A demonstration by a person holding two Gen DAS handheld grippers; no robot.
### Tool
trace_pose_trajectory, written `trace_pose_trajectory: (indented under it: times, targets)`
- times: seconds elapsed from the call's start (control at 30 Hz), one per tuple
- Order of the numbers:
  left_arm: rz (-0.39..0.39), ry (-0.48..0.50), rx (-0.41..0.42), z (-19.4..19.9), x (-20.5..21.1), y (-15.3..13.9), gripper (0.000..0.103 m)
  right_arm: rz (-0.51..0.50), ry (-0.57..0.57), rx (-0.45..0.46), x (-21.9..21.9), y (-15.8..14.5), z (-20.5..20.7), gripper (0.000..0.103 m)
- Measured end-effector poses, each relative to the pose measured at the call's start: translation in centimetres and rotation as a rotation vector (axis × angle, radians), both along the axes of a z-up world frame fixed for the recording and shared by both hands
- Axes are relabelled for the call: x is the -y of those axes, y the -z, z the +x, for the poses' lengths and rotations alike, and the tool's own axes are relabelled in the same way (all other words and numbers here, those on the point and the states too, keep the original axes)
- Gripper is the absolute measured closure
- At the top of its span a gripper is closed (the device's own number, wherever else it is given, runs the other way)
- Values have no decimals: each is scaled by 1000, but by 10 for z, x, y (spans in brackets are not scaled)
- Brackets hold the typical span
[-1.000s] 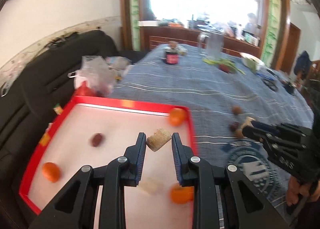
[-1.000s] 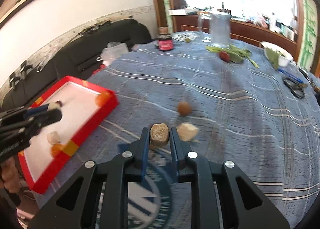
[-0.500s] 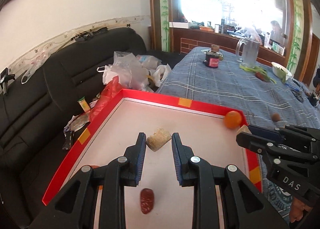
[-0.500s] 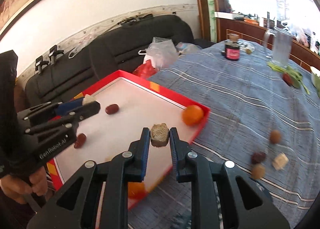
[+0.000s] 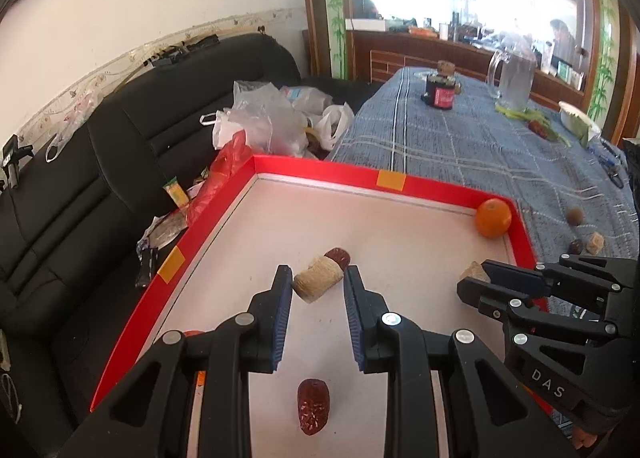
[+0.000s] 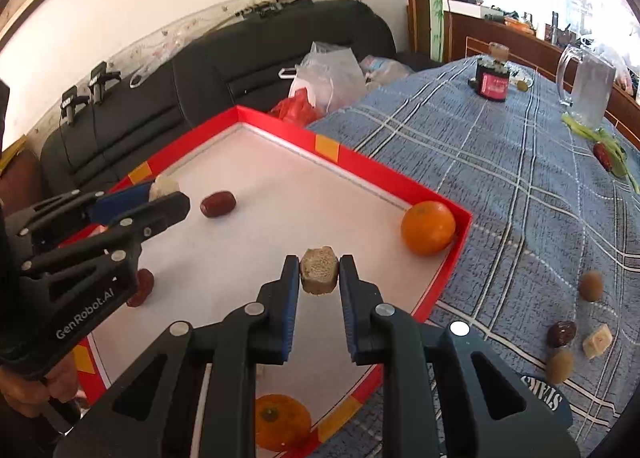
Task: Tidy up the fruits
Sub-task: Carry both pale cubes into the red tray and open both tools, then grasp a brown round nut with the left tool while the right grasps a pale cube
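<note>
You've swung both loads over the red tray (image 6: 404,173): left gripper (image 5: 318,290) and right gripper (image 6: 319,278) each clamped on a tan chunk, ready to drop mid-frame.

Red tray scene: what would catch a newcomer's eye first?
The big red tray at the edge of the blue plaid tablecloth stands out, with a bright orange in its corner. Over it, the right hand-held gripper and left hand-held gripper each pinch a tan spongy chunk above the tray's white floor.
</note>
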State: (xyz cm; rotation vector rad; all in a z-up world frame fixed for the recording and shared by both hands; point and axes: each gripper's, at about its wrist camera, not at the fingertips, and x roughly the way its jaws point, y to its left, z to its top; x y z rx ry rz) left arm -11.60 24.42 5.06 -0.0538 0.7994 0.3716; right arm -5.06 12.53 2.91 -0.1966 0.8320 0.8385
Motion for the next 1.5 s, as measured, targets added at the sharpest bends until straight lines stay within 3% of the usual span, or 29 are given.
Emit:
trace_pose_trajectory:
  times: [0.07, 0.2, 0.3, 0.5, 0.7, 0.77, 0.83, 0.87, 1.1, 1.17, 1.5]
  targets:
    - [9, -2, -12, 1, 1, 1, 75, -15, -2, -12, -2, 4, 1, 80]
    - [39, -21, -17, 0, 2, 0, 46, -33, 0, -32, -4, 9, 3, 80]
    - [55, -38, -18, -2, 4, -3, 34, -30, 0, -35, -2, 7, 3, 80]
    - [6, 0, 3, -6, 16, -7, 25, 38, 8, -38, 19, -9, 5, 80]
    - [-41, 117, 76, -5, 53, -25, 16, 128, 89, 10, 77, -34, 16, 78]
    - [-46, 143, 85, -1, 67, -29, 13, 150, 140, 24, 107, -40, 24, 72]
    - [-65, 186, 112, 2, 83, -34, 13, 167, 188, 29, 136, -43, 33, 60]
    - [-67, 202, 122, 3, 90, -37, 13, 180, 222, 29, 155, -44, 38, 59]
    - [-43, 265, 143, 22, 140, -43, 3, 324, 384, -61, 249, -44, 70, 59]
    - [-22, 269, 139, 26, 152, -42, 3, 357, 398, -99, 257, -43, 75, 59]
    - [133, 316, 66, 30, 197, -8, 3, 350, 400, -106, 257, -40, 72, 59]
